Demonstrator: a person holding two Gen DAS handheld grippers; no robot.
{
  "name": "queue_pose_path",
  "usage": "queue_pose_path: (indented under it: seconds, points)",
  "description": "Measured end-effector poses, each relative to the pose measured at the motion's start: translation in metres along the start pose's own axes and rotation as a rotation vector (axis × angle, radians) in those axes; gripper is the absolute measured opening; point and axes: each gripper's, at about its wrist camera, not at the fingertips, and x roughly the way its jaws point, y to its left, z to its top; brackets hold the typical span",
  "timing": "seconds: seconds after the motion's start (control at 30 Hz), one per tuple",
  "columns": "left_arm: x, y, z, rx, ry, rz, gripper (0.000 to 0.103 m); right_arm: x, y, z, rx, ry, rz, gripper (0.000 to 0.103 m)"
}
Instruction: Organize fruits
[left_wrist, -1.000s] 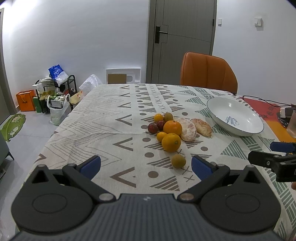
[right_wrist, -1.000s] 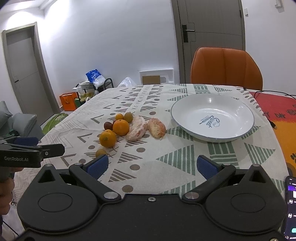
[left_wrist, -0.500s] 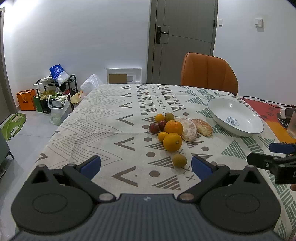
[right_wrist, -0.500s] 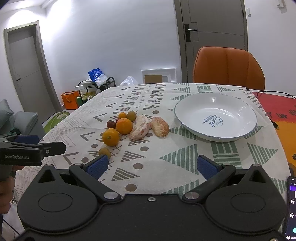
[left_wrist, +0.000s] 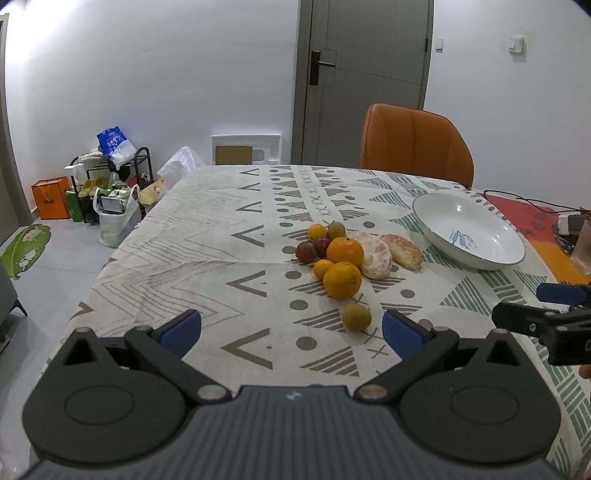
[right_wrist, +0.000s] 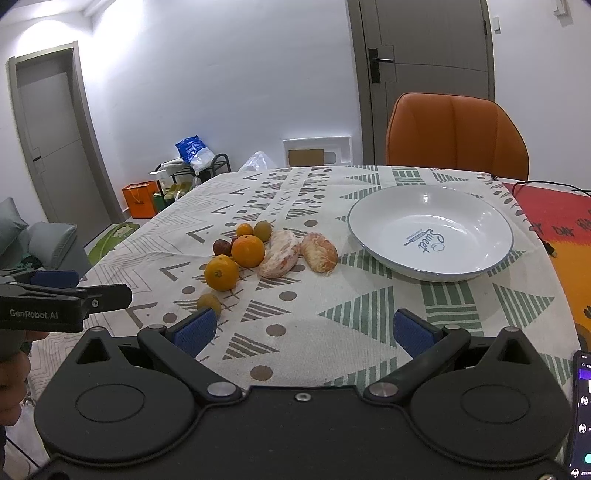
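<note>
A cluster of fruit lies on the patterned tablecloth: two large oranges (left_wrist: 342, 279) (right_wrist: 248, 250), small oranges, red fruits (left_wrist: 306, 252), two peeled citrus pieces (left_wrist: 373, 254) (right_wrist: 318, 252) and a small green-brown fruit (left_wrist: 356, 316) (right_wrist: 209, 303) nearest me. An empty white bowl (left_wrist: 436, 210) (right_wrist: 373, 242) stands to the right of the fruit. My left gripper (left_wrist: 291, 328) is open and empty, short of the small fruit. My right gripper (right_wrist: 303, 328) is open and empty, in front of the bowl and the fruit.
An orange chair (right_wrist: 456, 133) stands at the table's far side. A red mat with a cable (right_wrist: 546, 206) lies on the right, and a phone (right_wrist: 580, 413) shows at the right edge. Bags and a rack (left_wrist: 107, 184) stand on the floor at left.
Both grippers have crept slightly forward toward the fruit. Both stay open; nothing on the table has moved.
</note>
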Motion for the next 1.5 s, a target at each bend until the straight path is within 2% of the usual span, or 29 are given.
queue_pose_path:
  seconds: [0.4,0.67,1.0,1.23,1.5]
  points:
    - [0.010,-0.003,-0.006,-0.019,-0.008,-0.033,0.103,0.008,-0.004,-0.005,-0.004,0.014,0.000,0.103]
    - [0.023,-0.008,-0.007,-0.023,-0.009,-0.066,0.100,0.015,-0.011,-0.009,0.007,0.013,0.041,0.103]
    - [0.041,-0.014,-0.009,-0.038,-0.010,-0.110,0.091,0.027,-0.017,-0.013,0.035,0.013,0.062,0.102]
    - [0.060,-0.020,-0.010,-0.035,0.028,-0.135,0.077,0.038,-0.016,-0.013,0.014,0.025,0.082,0.095]
    - [0.079,-0.033,-0.009,-0.020,0.054,-0.163,0.069,0.044,-0.026,-0.011,0.041,0.024,0.093,0.091]
